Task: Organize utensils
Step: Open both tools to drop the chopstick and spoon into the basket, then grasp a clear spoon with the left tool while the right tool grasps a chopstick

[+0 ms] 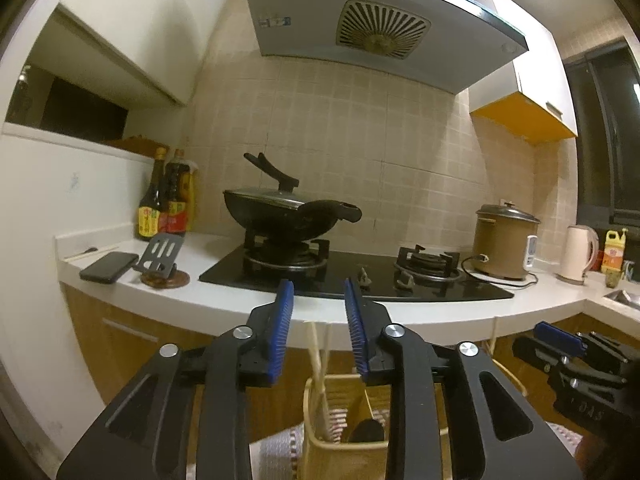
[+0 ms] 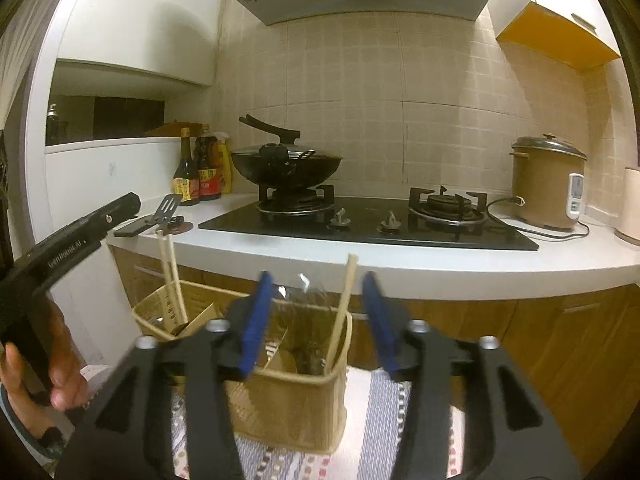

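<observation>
A beige utensil caddy [image 2: 296, 400] with compartments stands on a striped cloth below the counter. A pair of chopsticks [image 2: 172, 280] stands in its left compartment and a single chopstick [image 2: 340, 312] leans in its right one; dark utensils lie inside. My right gripper [image 2: 318, 312] is open and empty, just above the caddy. My left gripper [image 1: 320, 332] is open and empty above the caddy [image 1: 344, 448], where chopsticks [image 1: 320, 360] stand up. The left gripper also shows at the left of the right wrist view [image 2: 80, 224], and the right gripper at the right of the left wrist view [image 1: 568, 344].
A white counter [image 1: 224, 304] holds a black hob with a lidded wok [image 1: 280, 216], sauce bottles [image 1: 168, 200], a phone [image 1: 108, 266], a slotted stand [image 1: 162, 260], loose chopsticks [image 1: 90, 252], a rice cooker [image 1: 506, 240] and a kettle [image 1: 576, 254]. Wooden cabinets run below.
</observation>
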Demonstrator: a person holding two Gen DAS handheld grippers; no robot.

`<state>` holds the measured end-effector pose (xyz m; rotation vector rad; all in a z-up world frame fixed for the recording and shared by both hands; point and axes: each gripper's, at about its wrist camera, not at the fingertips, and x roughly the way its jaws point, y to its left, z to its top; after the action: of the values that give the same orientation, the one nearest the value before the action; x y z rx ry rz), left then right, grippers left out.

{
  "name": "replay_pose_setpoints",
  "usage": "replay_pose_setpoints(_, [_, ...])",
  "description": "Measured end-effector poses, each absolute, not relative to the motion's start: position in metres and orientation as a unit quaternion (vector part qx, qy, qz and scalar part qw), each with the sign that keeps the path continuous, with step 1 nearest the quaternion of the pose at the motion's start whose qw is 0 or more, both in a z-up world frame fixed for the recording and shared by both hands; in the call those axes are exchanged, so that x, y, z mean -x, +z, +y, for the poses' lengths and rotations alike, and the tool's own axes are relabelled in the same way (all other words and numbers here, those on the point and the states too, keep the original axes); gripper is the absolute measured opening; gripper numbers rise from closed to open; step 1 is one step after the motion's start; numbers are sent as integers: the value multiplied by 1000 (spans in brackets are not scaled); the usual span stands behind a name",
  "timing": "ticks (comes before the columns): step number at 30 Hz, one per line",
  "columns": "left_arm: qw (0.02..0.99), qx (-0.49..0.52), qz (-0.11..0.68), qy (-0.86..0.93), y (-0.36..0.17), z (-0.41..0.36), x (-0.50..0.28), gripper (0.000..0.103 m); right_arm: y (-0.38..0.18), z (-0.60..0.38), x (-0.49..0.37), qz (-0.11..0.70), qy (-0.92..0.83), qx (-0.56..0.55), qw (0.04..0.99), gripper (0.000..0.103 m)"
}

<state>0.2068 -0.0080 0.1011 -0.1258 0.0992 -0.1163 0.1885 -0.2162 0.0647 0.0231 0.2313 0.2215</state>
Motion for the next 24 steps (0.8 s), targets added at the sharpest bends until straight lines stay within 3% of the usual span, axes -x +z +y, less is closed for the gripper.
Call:
replay_pose_setpoints(13, [995,50,64,-54,127,13,-132,39,88,-241,-141,212,94,-31,972,47])
replay_pose_setpoints(16, [995,32,74,-58,134,11,-115,53,86,-247,-137,271,107,-56,955,47])
replay_pose_setpoints(24, [969,43,215,-113,106,14,-110,53,51,-253,-123,388,119,-84,910,47])
